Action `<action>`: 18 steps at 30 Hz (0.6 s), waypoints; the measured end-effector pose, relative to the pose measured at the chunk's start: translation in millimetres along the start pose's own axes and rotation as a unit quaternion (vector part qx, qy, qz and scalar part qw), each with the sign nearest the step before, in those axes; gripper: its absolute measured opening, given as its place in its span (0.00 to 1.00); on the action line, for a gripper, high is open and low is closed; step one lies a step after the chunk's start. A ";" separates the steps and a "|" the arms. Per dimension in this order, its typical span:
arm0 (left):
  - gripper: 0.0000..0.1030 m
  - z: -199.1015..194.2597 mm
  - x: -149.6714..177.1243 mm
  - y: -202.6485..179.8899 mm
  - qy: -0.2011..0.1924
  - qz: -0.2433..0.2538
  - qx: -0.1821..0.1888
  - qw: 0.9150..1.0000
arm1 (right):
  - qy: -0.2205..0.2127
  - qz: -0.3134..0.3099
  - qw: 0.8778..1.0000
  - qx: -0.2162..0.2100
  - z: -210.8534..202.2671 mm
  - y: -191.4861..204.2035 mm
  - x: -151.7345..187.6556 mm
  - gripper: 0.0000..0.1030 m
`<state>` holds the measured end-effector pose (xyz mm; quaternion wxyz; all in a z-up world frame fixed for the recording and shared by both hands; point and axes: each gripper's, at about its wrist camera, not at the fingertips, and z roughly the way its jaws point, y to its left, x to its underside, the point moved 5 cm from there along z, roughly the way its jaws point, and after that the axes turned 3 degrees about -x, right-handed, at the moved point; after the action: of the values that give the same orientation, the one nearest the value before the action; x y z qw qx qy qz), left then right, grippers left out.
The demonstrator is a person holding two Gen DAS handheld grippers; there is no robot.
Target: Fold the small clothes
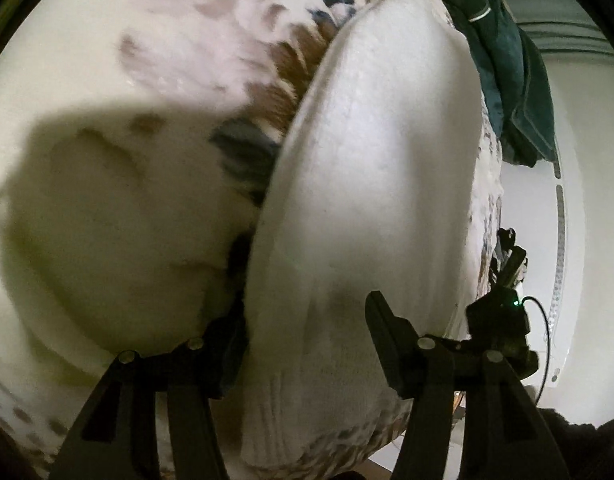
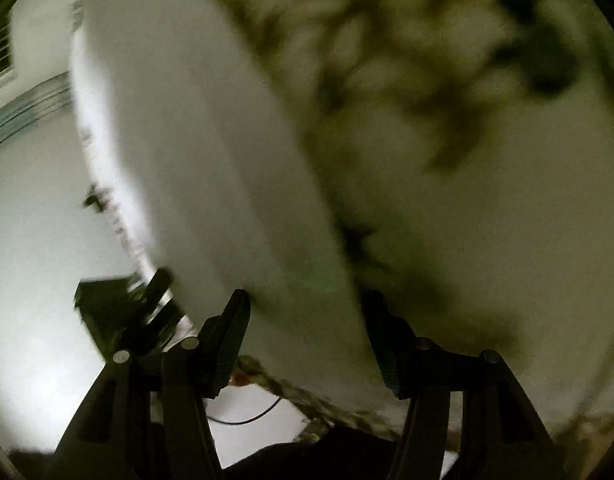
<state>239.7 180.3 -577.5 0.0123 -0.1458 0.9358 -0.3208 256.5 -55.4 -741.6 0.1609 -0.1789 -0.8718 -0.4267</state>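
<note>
The garment (image 1: pixel 371 184), a soft white knit with brown and blue flecks, is seen hanging close before both cameras, lifted clear of any surface. It is judged light and limp, with nothing stiff in it; it will sag and swing from whatever point is held, so the ribbed hem or a seam is judged the surest place to be taken.

In the left wrist view, the left hand-held gripper (image 1: pixel 307 344) is seen with its jaws well apart and a fold of white fabric lying between them; whether the cloth is actually pinched cannot be told. A dark green garment (image 1: pixel 511 80) is seen draped beyond, at upper right.

In the right wrist view, the right hand-held gripper (image 2: pixel 307 336) is likewise spread wide with the cloth bulging between its fingers, and a grip cannot be confirmed. That picture is blurred, the garment's outline is cut off, and what carries the things is hidden.
</note>
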 end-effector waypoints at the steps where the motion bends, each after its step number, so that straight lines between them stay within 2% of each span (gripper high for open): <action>1: 0.51 -0.9 0.8 -2.5 -0.001 0.007 0.000 1.000 | -0.004 -0.006 1.000 -0.006 2.4 0.7 1.3 0.59; 2: 0.40 -2.4 2.1 -8.1 -0.001 0.021 0.000 1.000 | -0.008 -0.012 1.000 -0.011 4.4 1.1 3.5 0.51; 3: 0.26 -4.0 2.4 -8.1 -0.003 0.029 -0.005 1.000 | -0.006 -0.010 1.000 -0.013 5.4 0.7 5.5 0.28; 4: 0.12 -4.8 4.3 -12.6 0.001 0.044 -0.020 0.999 | -0.006 -0.006 1.000 -0.022 3.7 0.0 7.0 0.19; 7: 0.11 -10.0 4.8 -19.4 -0.006 0.053 -0.025 0.998 | -0.021 -0.006 0.999 -0.039 -9.9 5.7 12.5 0.15; 10: 0.10 -24.4 2.6 -25.7 -0.019 0.037 -0.014 0.999 | -0.032 -0.011 0.998 -0.049 -24.9 16.4 18.6 0.14; 14: 0.10 -57.3 -6.4 -43.9 -0.041 0.005 0.039 0.998 | -0.054 -0.025 0.996 -0.060 -56.5 45.4 22.2 0.14; 18: 0.10 -87.4 -36.3 -75.9 -0.078 0.018 0.066 0.995 | -0.082 -0.061 0.993 -0.063 -102.1 92.0 3.2 0.14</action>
<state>284.4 185.6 -464.8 0.1003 -0.1523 0.9113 -0.3693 308.0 -84.1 -617.4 0.0506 -0.1692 -0.8631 -0.4732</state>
